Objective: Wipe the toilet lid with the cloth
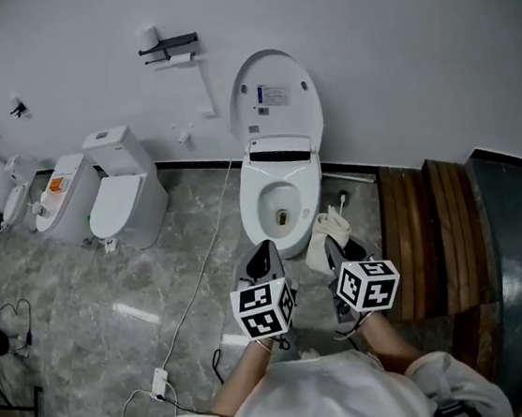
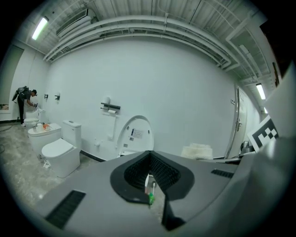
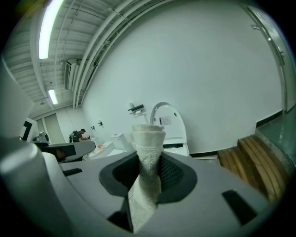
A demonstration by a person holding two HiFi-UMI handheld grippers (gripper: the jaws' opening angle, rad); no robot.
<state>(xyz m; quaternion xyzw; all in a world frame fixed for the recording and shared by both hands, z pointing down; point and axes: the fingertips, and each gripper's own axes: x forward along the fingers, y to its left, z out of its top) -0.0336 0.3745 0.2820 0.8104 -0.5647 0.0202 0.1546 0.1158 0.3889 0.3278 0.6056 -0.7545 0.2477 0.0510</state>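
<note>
We're in front of the toilet [image 1: 281,200]. The toilet lid [image 1: 275,92] stands upright at the back of the bowl, leaning on the white wall [image 1: 392,45], with its labelled inner face turned our way.

The cloth [image 3: 148,152] is with the right hand-held gripper [image 3: 150,162], whose jaws are clamped across a folded strip of white towelling. One end pokes up past the tips and the rest hangs below. The left hand-held gripper [image 2: 150,162] has its jaws together with nothing in them. It sits just beside its partner, and both are short of the bowl's front rim.

How will it handle? Soft, light and floppy, I'd say, with no stiffness of its own. Only the part close to the pads will press properly, and the loose end will likely drag and fold. The pinch across the fold looks sound. The lid is hard, smooth plastic on a hinge, and backed by the wall it should take a push without swinging.

Room to move? There's open floor [image 1: 83,300] to the left, with a white cable [image 1: 195,286] running down past the bowl's left side. Wooden slats [image 1: 438,228] sit close on the right, so sweeps that way are tighter. The open bowl lies under the reach, and a dangling end could dip in.
</note>
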